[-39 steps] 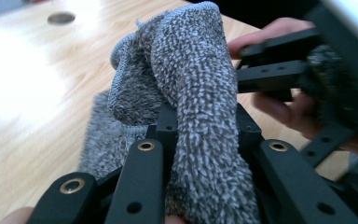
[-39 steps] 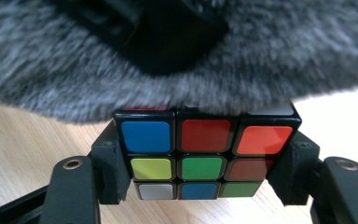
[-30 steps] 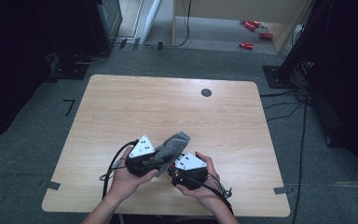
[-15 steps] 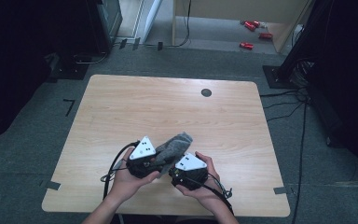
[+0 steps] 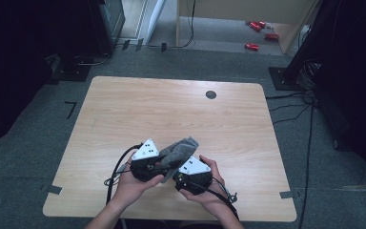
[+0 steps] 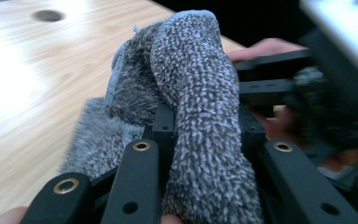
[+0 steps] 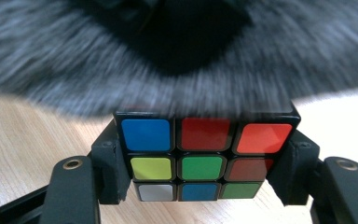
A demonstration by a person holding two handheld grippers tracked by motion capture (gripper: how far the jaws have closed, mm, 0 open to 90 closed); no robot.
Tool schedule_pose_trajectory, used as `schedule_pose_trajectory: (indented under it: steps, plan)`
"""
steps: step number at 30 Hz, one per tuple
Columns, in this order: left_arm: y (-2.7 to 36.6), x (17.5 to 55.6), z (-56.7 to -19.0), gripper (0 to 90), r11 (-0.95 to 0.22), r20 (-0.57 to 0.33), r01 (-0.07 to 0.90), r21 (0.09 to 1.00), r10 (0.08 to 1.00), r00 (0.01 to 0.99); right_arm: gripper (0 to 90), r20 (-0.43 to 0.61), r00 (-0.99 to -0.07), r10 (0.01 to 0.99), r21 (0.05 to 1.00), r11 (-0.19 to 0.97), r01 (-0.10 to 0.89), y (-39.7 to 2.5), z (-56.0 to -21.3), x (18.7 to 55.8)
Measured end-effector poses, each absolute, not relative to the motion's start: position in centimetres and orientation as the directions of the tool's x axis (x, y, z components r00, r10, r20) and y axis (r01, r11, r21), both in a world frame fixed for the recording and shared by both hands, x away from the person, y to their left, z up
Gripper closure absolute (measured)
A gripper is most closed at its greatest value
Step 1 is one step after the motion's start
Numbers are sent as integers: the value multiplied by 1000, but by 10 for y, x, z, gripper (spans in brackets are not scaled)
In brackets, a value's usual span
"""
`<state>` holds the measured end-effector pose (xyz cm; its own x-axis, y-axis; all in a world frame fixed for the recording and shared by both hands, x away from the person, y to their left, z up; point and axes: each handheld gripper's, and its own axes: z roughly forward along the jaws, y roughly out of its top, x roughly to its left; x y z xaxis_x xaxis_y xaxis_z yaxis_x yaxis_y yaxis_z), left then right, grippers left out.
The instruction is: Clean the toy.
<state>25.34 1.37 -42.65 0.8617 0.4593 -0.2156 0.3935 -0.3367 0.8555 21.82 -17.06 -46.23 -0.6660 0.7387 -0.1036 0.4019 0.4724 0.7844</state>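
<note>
- near the front edge of the wooden table (image 5: 138, 109), both hands are sitting close together, and the left gripper (image 5: 148, 164) and right gripper (image 5: 190, 175) are almost touching in the high view.
- the grey fuzzy cloth (image 5: 178, 149) is acting as the container here, looks like a sock or soft pouch. it's bunching up between the two grippers, raised off the table.
- the left gripper is pinching that cloth (image 6: 196, 102): in the left gripper view its black jaws are sitting close together with a thick roll of the fabric squeezed between them, so it's holding on tight.
- the right gripper is clamping a rubik's cube (image 7: 204, 156), one jaw pressing each side of it, closed snug on the cube.
- in the right gripper view the dark mouth of the cloth is gaping right above and behind the cube, with the fuzzy rim (image 7: 214, 88) touching or just overlapping the cube's top edge. can't tell how far in the cube is actually sitting, that part is blurry.
- the cloth's long axis is running from the left gripper up and to the right across the table in the high view, with its free rounded end pointing away from the person.
- the cube face toward the camera is showing blue, red and orange along the top row, and it's sitting square in the jaws, not tilting.
</note>
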Motion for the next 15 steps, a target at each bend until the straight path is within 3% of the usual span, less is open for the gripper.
schedule_pose_trajectory:
  steps: [7, 11, 15]
  plan:
    - [29, 268, -435, 707, -342, -181, 427, 837, 563, 806, 349, -124, -663, 739, 777, 487, 398, -170, -461, 217]
    - [46, 282, -439, 710, -285, -257, 486, 826, 578, 775, 349, -115, -668, 735, 798, 469, 378, -173, -457, 216]
    - [56, 287, -444, 713, -198, -378, 517, 833, 480, 792, 349, -97, -679, 728, 839, 426, 338, -179, -449, 214]
